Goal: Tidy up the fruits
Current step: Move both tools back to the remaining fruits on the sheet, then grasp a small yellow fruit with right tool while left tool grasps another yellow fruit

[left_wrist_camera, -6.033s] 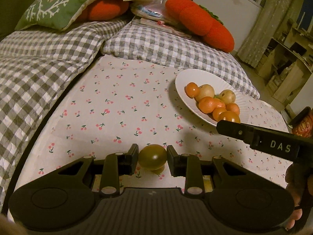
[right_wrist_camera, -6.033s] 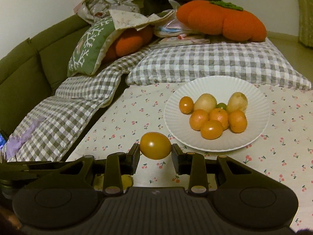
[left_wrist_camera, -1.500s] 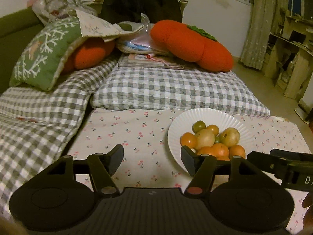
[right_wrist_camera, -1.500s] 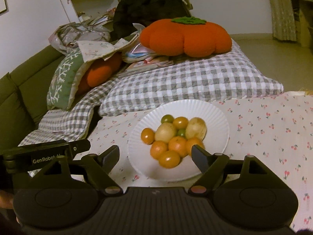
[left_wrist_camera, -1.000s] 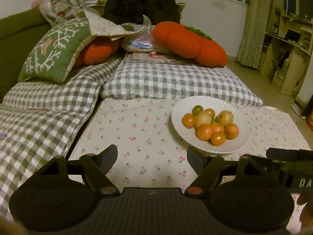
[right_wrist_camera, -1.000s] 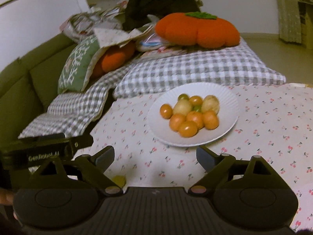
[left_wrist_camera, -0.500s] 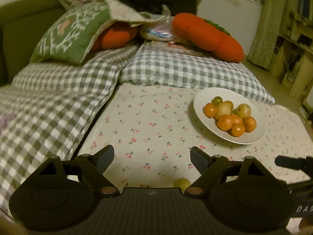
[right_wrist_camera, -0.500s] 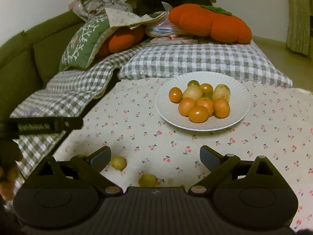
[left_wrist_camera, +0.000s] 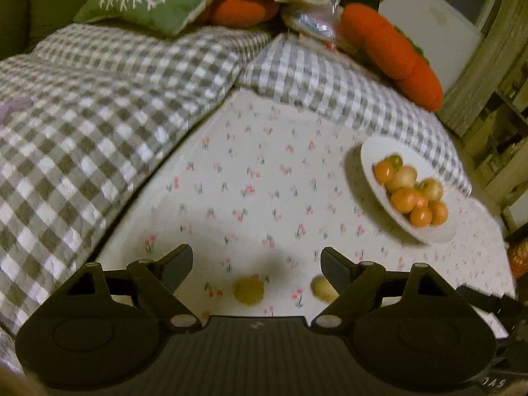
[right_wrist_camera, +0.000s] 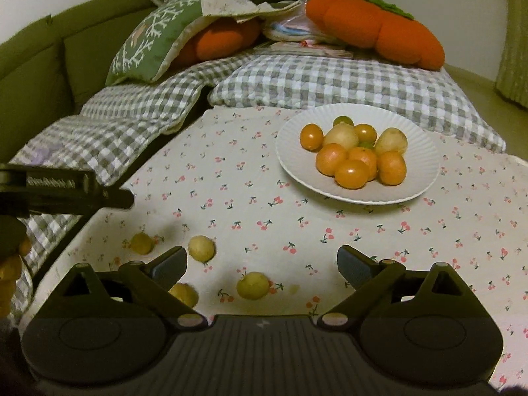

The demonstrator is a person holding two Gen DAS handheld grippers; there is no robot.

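Note:
A white ridged plate [right_wrist_camera: 290, 151] on the cherry-print cloth holds a heap of orange, yellow and green small fruits [right_wrist_camera: 351, 173]. Several loose yellow fruits lie on the near cloth. My right gripper [right_wrist_camera: 262, 260] is open just above one of them [right_wrist_camera: 252, 285]; others lie to its left [right_wrist_camera: 201, 247], one half hidden behind the left finger [right_wrist_camera: 183, 293]. My left gripper [left_wrist_camera: 255, 264] is open above a yellow-green fruit [left_wrist_camera: 249, 292], with another [left_wrist_camera: 321, 288] beside its right finger. In this blurred view the plate [left_wrist_camera: 439, 234] is far right.
Grey checked cushions [right_wrist_camera: 330, 82] border the cloth at the back and left. A green pillow [right_wrist_camera: 155, 39] and orange plush pumpkins [right_wrist_camera: 376, 29] sit behind. The left gripper's body [right_wrist_camera: 66, 188] reaches in from the left, with a hand [right_wrist_camera: 10, 264] below it. Shelves [left_wrist_camera: 508, 132] stand at right.
Both grippers have tipped downward and drawn back from the plate. The loose fruits on the near cloth have come into view between their open jaws. The left view has swung left.

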